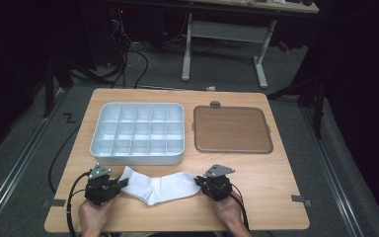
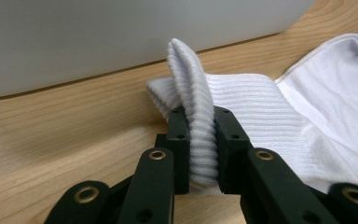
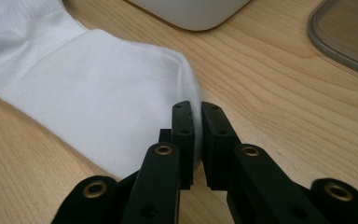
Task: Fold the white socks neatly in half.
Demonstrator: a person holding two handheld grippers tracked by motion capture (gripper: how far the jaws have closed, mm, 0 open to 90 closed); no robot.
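wooden table (image 1: 266, 197): my left gripper (image 1: 123, 183) pinches the white sock (image 1: 160, 187) cuff at 9 o'clock, right gripper (image 1: 197, 181) clamps its toe at 3.

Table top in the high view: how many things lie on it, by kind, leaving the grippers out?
White fabric sock: 1
Pale grey plastic tray with a grid of compartments: 1
Brown flat lid with a grey rim: 1
Total: 3
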